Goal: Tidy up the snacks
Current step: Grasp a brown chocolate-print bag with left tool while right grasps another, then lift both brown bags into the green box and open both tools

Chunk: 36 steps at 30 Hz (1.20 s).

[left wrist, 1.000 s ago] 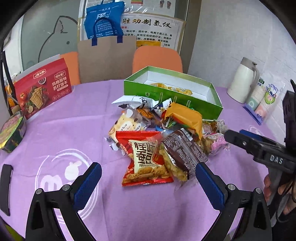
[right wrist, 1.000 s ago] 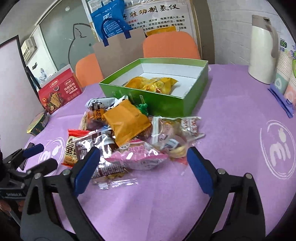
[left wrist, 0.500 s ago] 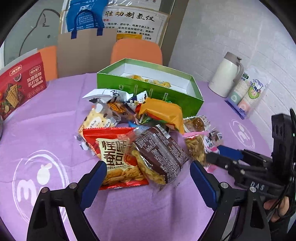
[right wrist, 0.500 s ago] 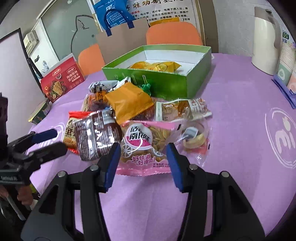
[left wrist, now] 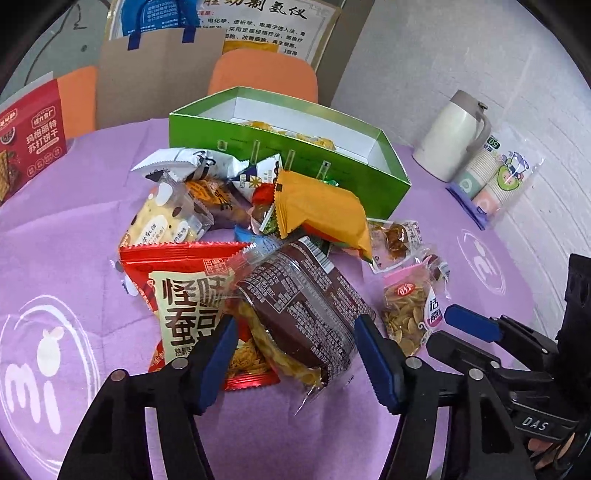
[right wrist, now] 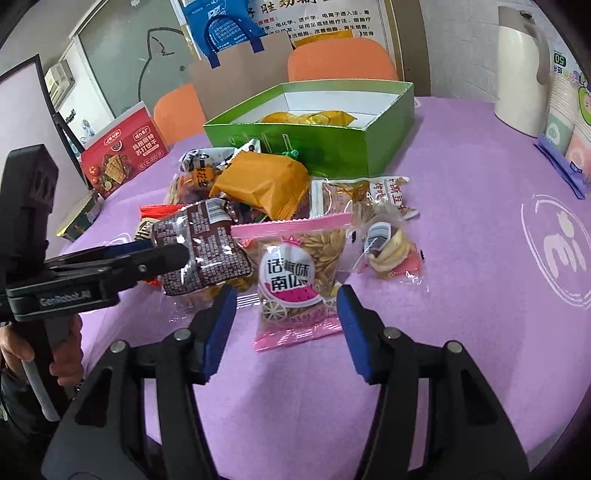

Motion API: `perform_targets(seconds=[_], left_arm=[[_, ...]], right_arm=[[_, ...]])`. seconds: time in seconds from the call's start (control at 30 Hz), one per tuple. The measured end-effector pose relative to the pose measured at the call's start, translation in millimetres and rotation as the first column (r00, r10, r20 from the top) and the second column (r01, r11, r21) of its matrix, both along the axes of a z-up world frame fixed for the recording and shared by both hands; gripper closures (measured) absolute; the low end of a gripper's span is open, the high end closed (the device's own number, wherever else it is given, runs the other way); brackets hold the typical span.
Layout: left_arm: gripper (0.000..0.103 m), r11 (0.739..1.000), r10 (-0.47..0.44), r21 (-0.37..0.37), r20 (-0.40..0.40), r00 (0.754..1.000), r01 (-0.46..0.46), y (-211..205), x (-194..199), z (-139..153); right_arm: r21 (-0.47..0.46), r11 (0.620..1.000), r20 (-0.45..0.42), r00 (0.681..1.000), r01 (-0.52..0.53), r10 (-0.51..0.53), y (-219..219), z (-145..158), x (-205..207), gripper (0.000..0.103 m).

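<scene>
Two grippers: left gripper [left wrist: 293, 356] fingers apart around brown packet [left wrist: 303, 310]; right gripper [right wrist: 284, 325] fingers apart, flanking pink packet [right wrist: 295, 280].

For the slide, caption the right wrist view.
Open right gripper straddles a pink seed packet before the green box.

Meeting room with a purple-clothed table [right wrist: 461, 177]

Orange chairs [left wrist: 262, 72] stand behind it, against a poster [left wrist: 266, 26] and a frosted glass panel [right wrist: 122, 59]; a white brick wall [left wrist: 461, 55] rises to the right.

Green box [right wrist: 325, 147], purple tablecloth [right wrist: 461, 221], pink seed packet [right wrist: 295, 273], orange pouch [right wrist: 264, 182], blue-padded claws.
</scene>
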<state>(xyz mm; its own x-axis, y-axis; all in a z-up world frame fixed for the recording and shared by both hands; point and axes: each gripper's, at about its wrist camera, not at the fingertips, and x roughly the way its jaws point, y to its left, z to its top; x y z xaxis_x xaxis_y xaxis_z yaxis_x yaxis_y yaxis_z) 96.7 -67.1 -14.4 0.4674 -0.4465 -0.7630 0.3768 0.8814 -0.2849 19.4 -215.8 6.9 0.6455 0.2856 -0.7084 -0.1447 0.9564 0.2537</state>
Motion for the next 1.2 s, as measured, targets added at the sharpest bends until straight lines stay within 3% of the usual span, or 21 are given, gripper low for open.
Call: perform_targets(seconds=[0.1, 0.3, 0.43, 0.57, 0.63, 0.73, 0.83, 0.87, 1.07, 1.2], left_arm=[[0.043, 1.0, 0.002, -0.026, -0.016, 1.0, -0.003, 4, 2, -2], [0.046, 0.996, 0.007, -0.092, -0.042, 0.999, -0.011, 20, 3, 2], [0.046, 0.994, 0.004, -0.105, -0.058, 0.998, -0.01, 20, 10, 1], [0.046, 0.993, -0.01, -0.119, -0.073, 0.997, 0.002, 19, 14, -2], [0.052, 0.993, -0.022, -0.119, -0.075, 0.997, 0.013, 19, 14, -4], [0.053, 0.992, -0.027, -0.125, -0.08, 0.996, 0.016, 19, 15, -6], [0.056, 0.992, -0.021, -0.127, -0.08, 0.997, 0.011, 19, 17, -7], [0.062, 0.994, -0.01, -0.109, -0.069, 0.998, 0.003, 17, 16, -7], [0.072, 0.992, -0.003, -0.122, -0.03, 1.0, -0.001, 17, 4, 6], [0.073, 0.99, -0.012, -0.139, 0.012, 1.0, 0.013, 18, -3, 24]], right_arm=[[-0.001, 0.996, 0.032, 0.995, -0.094, 0.094, 15, 6, 0, 0.045], [0.046, 0.977, -0.017, 0.978, -0.206, 0.207, 41, -13, 18, 0.044], [0.007, 0.984, -0.004, 0.984, -0.177, 0.177, 49, -18, 33, 0.02], [-0.022, 0.979, -0.03, 0.978, -0.205, 0.204, 55, -27, 49, 0.017], [-0.006, 0.973, -0.053, 0.972, -0.229, 0.229, 58, -34, 55, 0.011], [-0.029, 0.972, -0.022, 0.972, -0.234, 0.234, 64, -38, 54, 0.008], [-0.025, 0.975, -0.02, 0.975, -0.222, 0.222, 65, -38, 55, 0.011], [-0.031, 0.975, -0.021, 0.976, -0.218, 0.218, 65, -38, 54, 0.016], [-0.036, 0.975, -0.015, 0.976, -0.22, 0.219, 70, -24, 41, 0.042], [-0.033, 0.978, 0.031, 0.978, -0.207, 0.208, 67, -6, 30, 0.045]])
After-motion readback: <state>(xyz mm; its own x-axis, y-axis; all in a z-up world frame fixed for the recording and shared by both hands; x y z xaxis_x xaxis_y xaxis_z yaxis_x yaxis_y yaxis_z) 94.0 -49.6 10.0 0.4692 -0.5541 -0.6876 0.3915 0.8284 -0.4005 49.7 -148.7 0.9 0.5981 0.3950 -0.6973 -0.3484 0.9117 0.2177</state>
